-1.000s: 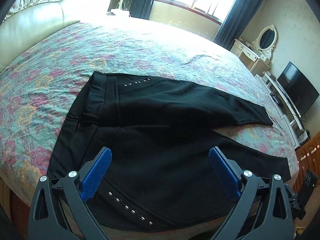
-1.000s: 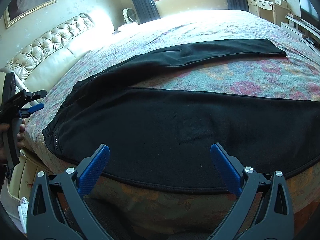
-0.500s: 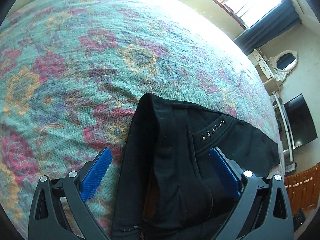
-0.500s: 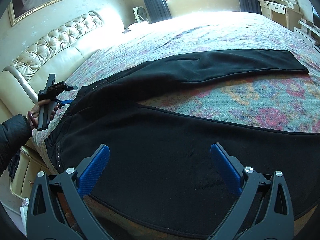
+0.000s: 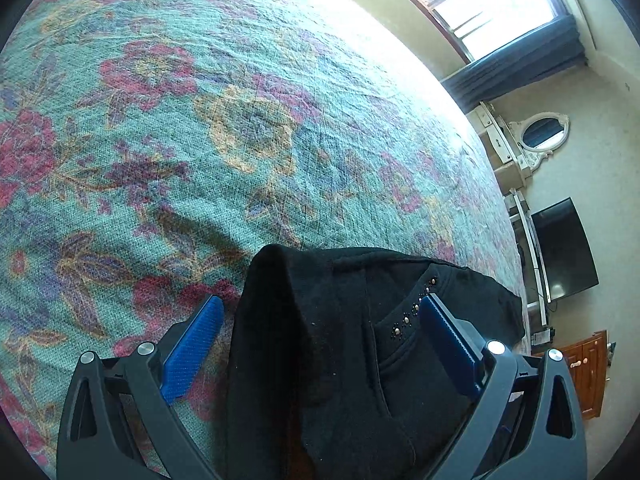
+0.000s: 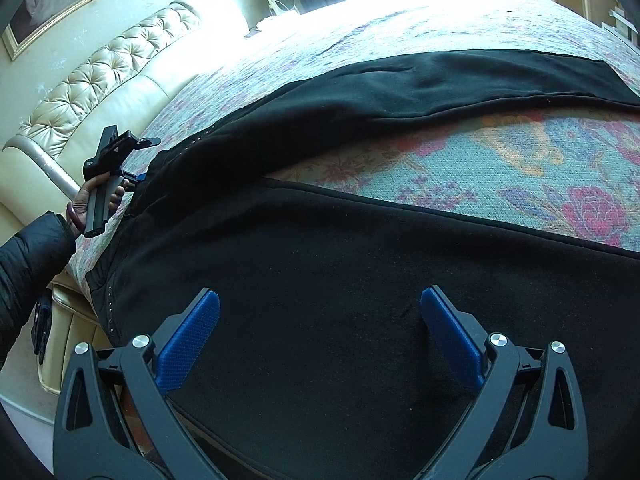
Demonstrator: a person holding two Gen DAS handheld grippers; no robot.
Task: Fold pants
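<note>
Black pants (image 6: pixel 360 264) lie spread on a floral bedspread, legs apart in a V, waist toward the headboard side. In the left wrist view my left gripper (image 5: pixel 320 312) is open and straddles the far corner of the waistband (image 5: pixel 320 320), which has a row of studs (image 5: pixel 416 308). The same gripper shows in the right wrist view (image 6: pixel 116 168), held by a hand at the waist. My right gripper (image 6: pixel 320 312) is open, low over the near leg, with nothing between its blue pads.
The floral bedspread (image 5: pixel 240 128) stretches beyond the waistband. A cream tufted headboard (image 6: pixel 100 92) is at left. A dresser with oval mirror (image 5: pixel 536 140), a TV (image 5: pixel 564 252) and a bright window (image 5: pixel 492 4) stand beyond the bed.
My left gripper has swung from above the pants' middle down to the waistband's far corner and closed in on it. My right gripper has moved lower and nearer over the near leg.
</note>
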